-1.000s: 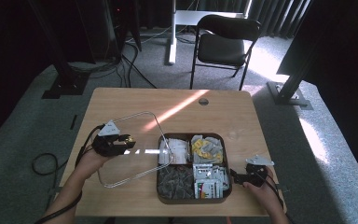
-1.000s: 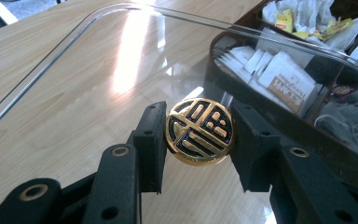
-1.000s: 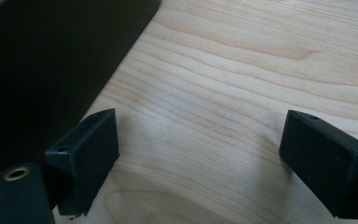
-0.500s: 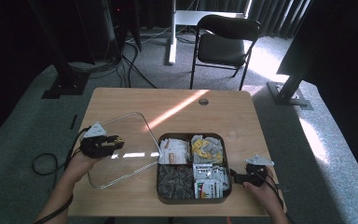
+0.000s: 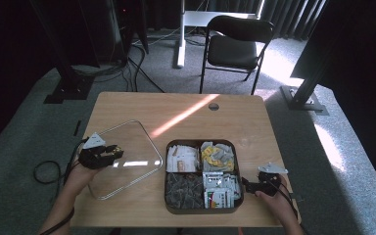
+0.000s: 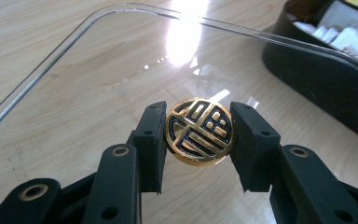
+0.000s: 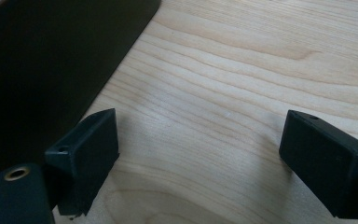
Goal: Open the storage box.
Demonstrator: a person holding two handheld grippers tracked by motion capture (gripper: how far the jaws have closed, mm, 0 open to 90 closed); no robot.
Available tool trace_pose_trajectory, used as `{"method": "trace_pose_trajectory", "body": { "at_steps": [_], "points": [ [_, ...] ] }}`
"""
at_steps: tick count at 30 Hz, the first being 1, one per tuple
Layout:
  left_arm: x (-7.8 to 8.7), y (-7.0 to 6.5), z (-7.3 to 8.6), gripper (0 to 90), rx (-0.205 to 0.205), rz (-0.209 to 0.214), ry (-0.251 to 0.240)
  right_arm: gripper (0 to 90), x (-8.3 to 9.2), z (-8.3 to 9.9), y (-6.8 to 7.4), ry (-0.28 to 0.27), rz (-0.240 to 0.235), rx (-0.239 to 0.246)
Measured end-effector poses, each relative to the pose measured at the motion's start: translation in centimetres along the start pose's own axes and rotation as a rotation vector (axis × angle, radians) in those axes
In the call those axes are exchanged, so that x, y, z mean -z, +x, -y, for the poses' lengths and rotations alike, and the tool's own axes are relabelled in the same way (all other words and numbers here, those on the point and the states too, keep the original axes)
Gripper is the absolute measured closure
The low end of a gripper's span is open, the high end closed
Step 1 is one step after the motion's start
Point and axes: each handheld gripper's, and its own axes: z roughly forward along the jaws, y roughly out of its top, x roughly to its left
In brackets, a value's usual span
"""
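Observation:
A clear square lid (image 5: 136, 147) with a round gold-and-black knob (image 6: 199, 137) is on the left half of the table, level and low; whether it rests on the wood I cannot tell. My left gripper (image 5: 115, 153) is shut on that knob, one pad on each side (image 6: 198, 123). To the right stands a black tray (image 5: 199, 210) with packets in each of its compartments. My right gripper (image 5: 247, 185) stands open beside the tray's right wall (image 7: 37, 70), low over bare wood, with nothing between its fingers (image 7: 200, 158).
The tray's dark wall (image 6: 326, 79) lies just beyond the lid's far edge. A round cable hole (image 5: 213, 106) sits near the table's far edge. A black chair (image 5: 235, 46) stands behind the table. Bare wood stretches across the far half.
My left gripper has carried the lid leftwards and down, away from the tray, and the lid now lies flatter. The right gripper has stayed put.

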Motion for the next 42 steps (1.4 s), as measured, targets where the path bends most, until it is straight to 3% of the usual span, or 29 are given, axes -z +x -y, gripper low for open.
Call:
{"method": "trace_pose_trajectory", "body": {
  "at_steps": [6,14,31,39,42],
  "points": [
    [-1.2,0.2,1.1,58.7,0.001,-0.033,0.002,11.2,0.0,0.0,0.0,0.0,0.0,0.0],
    [-2.5,0.7,1.9,58.7,0.041,-0.035,0.009,11.2,0.0,0.0,0.0,0.0,0.0,0.0],
    [-4.9,0.6,2.4,58.6,0.035,-0.05,0.049,11.2,0.0,0.0,0.0,0.0,0.0,0.0],
    [-5.0,0.6,2.6,58.0,0.054,-0.038,0.036,11.2,0.0,0.0,0.0,0.0,0.0,0.0],
    [-4.6,0.8,2.5,50.5,0.089,-0.033,0.009,11.2,0.0,0.0,0.0,0.0,0.0,0.0]
  ]
}}
